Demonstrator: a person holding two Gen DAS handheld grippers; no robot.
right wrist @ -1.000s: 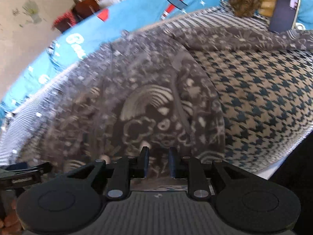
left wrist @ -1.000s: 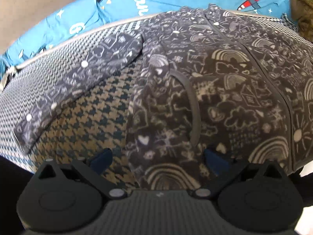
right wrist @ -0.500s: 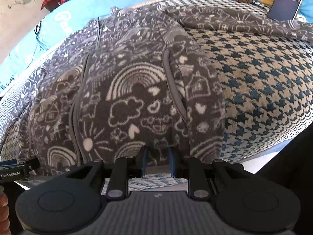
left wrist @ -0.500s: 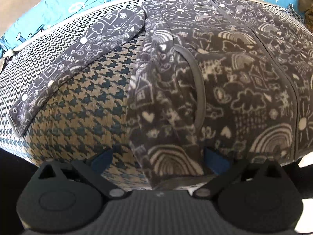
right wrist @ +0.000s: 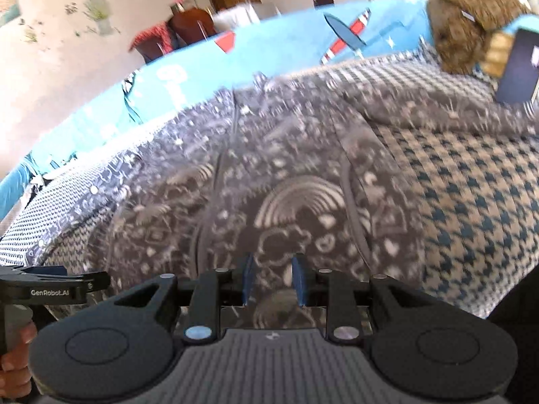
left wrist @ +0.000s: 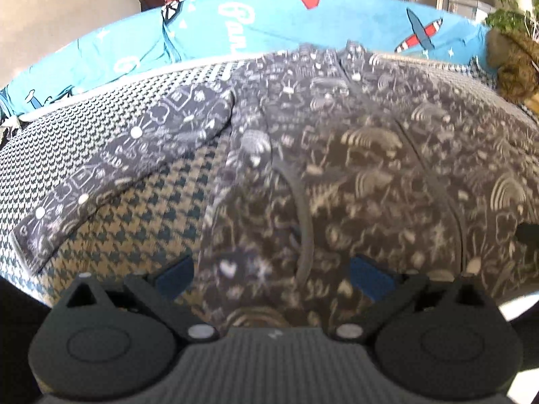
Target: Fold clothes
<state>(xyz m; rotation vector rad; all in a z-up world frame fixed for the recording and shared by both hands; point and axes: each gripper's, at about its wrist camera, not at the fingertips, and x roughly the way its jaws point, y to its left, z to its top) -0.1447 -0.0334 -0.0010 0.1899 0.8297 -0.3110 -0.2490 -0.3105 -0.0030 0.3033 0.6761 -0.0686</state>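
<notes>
Since the doodle-print fleece jacket (left wrist: 353, 175) lies flat on the houndstooth blanket (left wrist: 141, 222), expect soft, light, floppy cloth — pinch the hem. Your left gripper (left wrist: 273, 269) gapes; your right gripper (right wrist: 273, 281) stands narrow, its jaws just opening — hem between, grip unclear.

Bright daylight from my feeds; motion blur smears patterned jacket (left wrist: 337, 175) print, fisheye bending edges, corners black.
</notes>
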